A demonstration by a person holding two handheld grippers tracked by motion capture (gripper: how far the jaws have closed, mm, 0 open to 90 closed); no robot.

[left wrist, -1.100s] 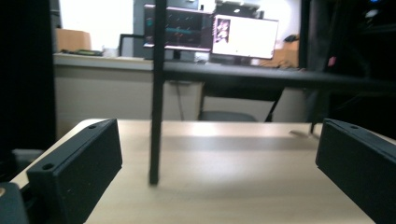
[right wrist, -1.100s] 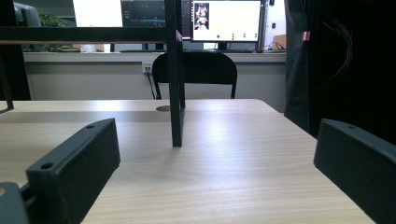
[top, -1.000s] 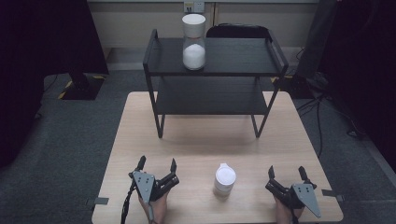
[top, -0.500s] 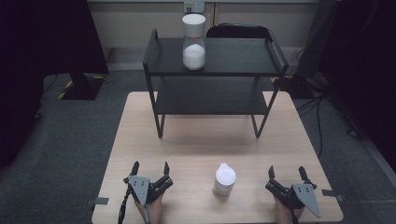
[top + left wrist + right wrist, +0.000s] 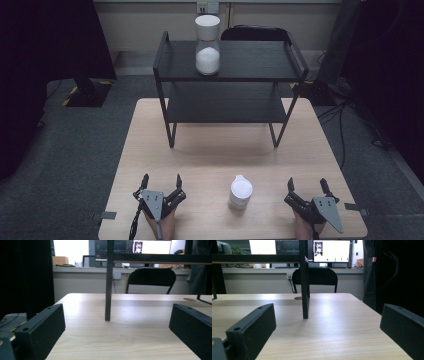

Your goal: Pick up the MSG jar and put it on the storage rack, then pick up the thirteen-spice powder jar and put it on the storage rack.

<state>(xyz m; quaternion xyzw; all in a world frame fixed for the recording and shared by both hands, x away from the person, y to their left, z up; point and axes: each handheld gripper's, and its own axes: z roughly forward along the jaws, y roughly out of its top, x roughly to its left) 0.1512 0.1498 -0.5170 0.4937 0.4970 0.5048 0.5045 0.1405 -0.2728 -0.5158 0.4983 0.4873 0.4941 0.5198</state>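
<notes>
At the near edge of the wooden bench (image 5: 200, 150) both claws rest with jaws spread wide, holding nothing: the left claw (image 5: 161, 181) at the near left, the right claw (image 5: 306, 185) at the near right. Between them, apart from both, stands a small white lidded jar (image 5: 240, 192). On the far half a black two-tier shelf rack (image 5: 231, 75) carries a tall white-lidded canister (image 5: 207, 45) on its top tier.

A: Where does the high view look from?
B: Above the table's (image 5: 220, 160) near edge, facing forward and down.
A: And the gripper views?
B: Low over the tabletop, facing forward, close; all three share the black rack (image 5: 230, 75).
</notes>
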